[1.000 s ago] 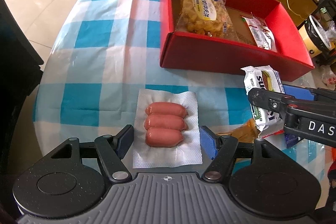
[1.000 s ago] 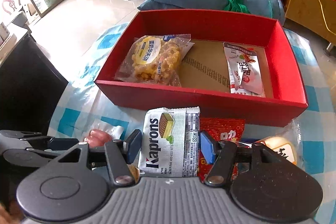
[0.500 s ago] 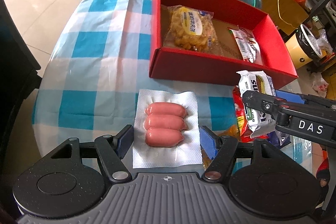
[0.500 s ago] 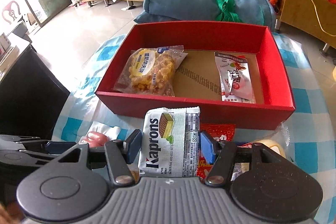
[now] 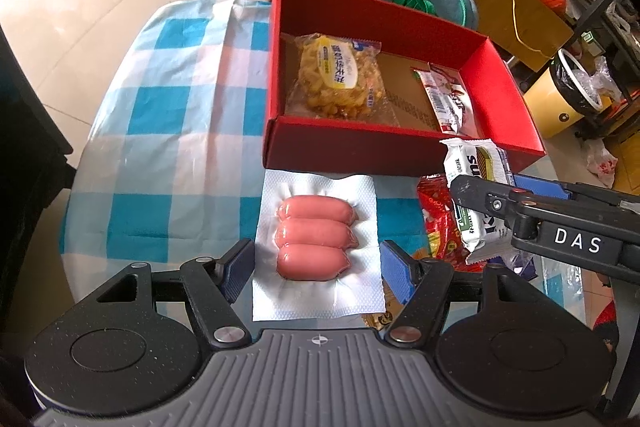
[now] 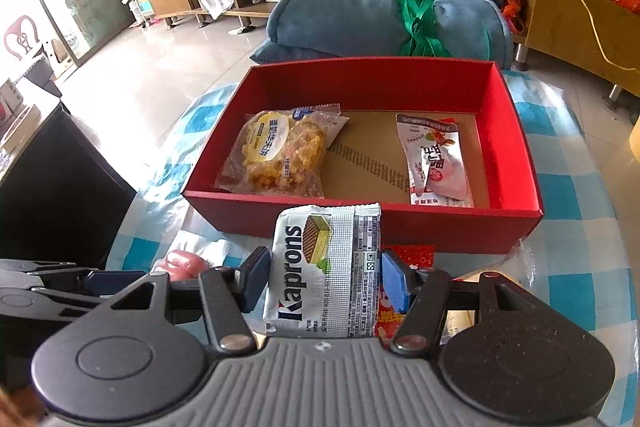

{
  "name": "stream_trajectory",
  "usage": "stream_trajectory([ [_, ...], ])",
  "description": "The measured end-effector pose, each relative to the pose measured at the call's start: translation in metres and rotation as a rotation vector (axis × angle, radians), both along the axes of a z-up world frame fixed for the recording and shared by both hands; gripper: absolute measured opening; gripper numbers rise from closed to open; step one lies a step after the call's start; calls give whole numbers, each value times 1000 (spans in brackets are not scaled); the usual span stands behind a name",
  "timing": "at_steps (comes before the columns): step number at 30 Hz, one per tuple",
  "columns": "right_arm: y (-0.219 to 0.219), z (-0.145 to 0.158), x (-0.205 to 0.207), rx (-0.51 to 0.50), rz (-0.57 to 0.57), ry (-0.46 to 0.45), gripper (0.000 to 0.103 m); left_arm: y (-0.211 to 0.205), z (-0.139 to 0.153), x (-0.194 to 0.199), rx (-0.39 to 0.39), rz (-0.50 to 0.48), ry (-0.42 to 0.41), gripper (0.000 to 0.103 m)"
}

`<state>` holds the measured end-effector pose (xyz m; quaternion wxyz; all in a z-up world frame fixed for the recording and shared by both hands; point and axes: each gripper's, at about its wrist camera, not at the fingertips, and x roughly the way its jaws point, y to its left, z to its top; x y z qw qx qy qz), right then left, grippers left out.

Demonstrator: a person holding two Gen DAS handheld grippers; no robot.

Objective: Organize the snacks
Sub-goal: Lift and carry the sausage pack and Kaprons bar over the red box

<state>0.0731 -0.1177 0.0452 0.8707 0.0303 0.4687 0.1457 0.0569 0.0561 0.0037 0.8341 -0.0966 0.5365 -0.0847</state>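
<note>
My right gripper [image 6: 324,279] pinches the light, crinkly wafer pack [image 6: 326,267] by its long edges, just short of the red box [image 6: 360,215], while my left gripper [image 5: 316,267] clamps the soft, slippery sausage pack [image 5: 316,243] by its flat margins.

- Left wrist view looks down steeply from close above the worktop [image 5: 168,131], facing the red box [image 5: 360,151].
- Right wrist view sits lower, looking forward across the same red box [image 6: 400,223]; both share it.

Three sausages [image 5: 314,242], two packets in one red box [image 5: 360,155]
</note>
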Motion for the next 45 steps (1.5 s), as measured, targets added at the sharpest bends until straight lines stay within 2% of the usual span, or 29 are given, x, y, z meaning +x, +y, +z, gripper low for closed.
stream_trajectory([
  [19, -24, 21, 5, 53, -62, -55, 54, -12, 26, 16, -14, -9, -83, 74],
  [45, -57, 50, 41, 102, -167, -125, 54, -37, 49, 71, 19, -33, -182, 74],
])
